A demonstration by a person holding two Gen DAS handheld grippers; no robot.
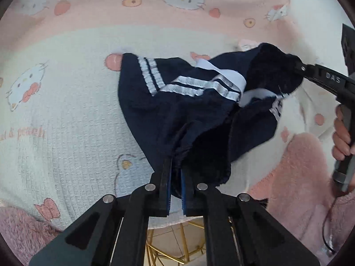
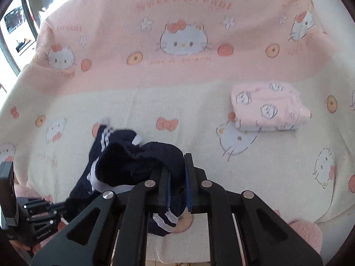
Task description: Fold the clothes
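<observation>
Both grippers clamp navy shorts above a cartoon-cat blanket.

The left gripper (image 1: 176, 173) pinches one edge of the shorts (image 1: 177, 102); the right gripper (image 2: 177, 177) pinches the opposite edge, so the white-striped cloth sags between them over the blanket (image 2: 199, 115). A folded pink garment (image 2: 268, 108) lies well apart, far right.

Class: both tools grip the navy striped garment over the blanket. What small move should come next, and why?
Probably draw the left tool and right tool apart: the navy garment hangs bunched between them and needs spreading flat on the blanket.
</observation>
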